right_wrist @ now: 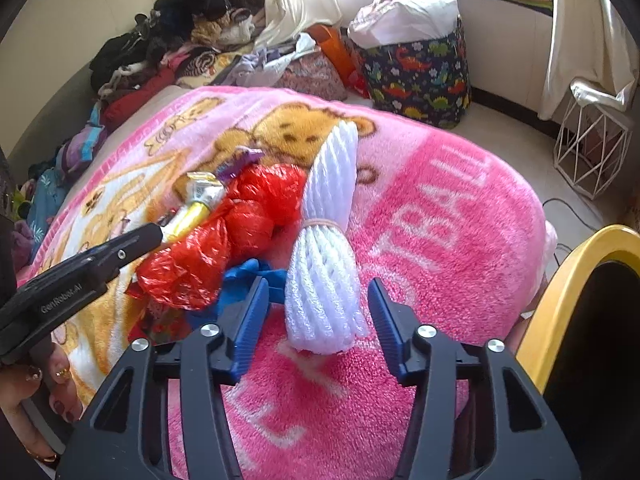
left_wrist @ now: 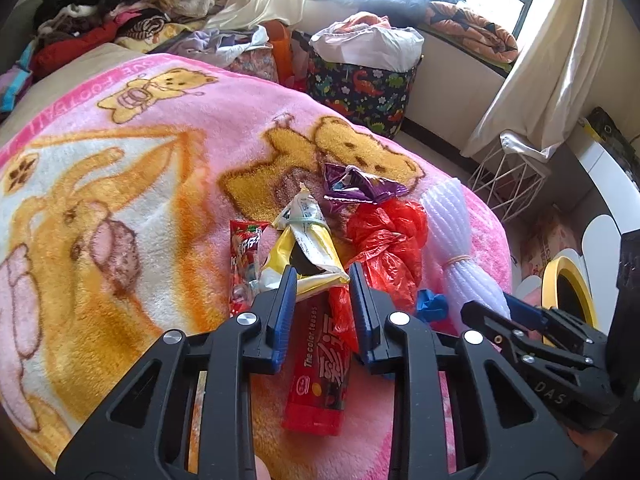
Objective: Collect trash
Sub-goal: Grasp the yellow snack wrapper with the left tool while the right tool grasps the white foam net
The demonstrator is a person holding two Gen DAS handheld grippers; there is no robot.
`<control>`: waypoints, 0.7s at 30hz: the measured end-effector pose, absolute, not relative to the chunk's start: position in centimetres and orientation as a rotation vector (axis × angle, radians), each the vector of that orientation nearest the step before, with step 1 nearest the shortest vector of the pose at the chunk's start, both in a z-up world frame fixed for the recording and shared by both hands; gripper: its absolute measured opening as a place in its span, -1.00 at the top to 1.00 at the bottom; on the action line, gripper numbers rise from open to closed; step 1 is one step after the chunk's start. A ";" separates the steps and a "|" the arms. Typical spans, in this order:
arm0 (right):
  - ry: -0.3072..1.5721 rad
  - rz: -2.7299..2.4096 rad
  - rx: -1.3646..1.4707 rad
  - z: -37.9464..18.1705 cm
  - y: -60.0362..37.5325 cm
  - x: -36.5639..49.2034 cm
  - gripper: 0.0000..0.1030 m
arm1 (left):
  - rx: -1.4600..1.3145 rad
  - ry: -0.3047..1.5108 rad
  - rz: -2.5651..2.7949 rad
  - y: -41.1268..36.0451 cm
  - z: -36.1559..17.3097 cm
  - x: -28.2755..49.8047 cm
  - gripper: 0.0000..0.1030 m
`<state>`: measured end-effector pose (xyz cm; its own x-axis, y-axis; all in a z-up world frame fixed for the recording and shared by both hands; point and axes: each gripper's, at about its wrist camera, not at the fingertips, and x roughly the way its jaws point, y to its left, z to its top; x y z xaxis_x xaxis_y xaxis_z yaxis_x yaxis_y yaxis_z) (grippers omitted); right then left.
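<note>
Trash lies in a heap on a pink bear blanket. My left gripper is open, its jaws astride a long red snack wrapper, with a yellow-white wrapper just past the tips. A crumpled red plastic bag, a purple wrapper and a small red sachet lie around it. My right gripper is open around the near end of a white foam net bundle. A blue scrap lies by its left finger.
A yellow-rimmed black bin stands at the blanket's right edge. A dinosaur-print basket full of laundry, a white wire stand, curtains and piles of clothes lie beyond the bed.
</note>
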<state>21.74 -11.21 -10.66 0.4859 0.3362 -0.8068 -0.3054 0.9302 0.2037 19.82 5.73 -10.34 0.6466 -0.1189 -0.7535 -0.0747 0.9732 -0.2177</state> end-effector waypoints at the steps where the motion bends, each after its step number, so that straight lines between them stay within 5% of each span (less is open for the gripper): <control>1: 0.996 0.391 0.039 -10.9 -11.2 21.8 0.10 | -0.233 0.876 -0.020 5.7 -10.5 20.0 0.60; 9: 1.045 0.399 0.041 -12.3 -10.7 22.5 0.43 | -0.242 0.907 0.009 6.2 -11.4 21.2 0.44; 15: 1.015 0.417 0.071 -11.6 -11.4 21.7 0.51 | -0.266 0.898 -0.023 6.3 -11.3 21.4 0.71; 21: 0.967 0.440 0.106 -9.9 -12.9 20.3 0.51 | -0.359 0.867 -0.021 7.5 -10.4 20.7 0.77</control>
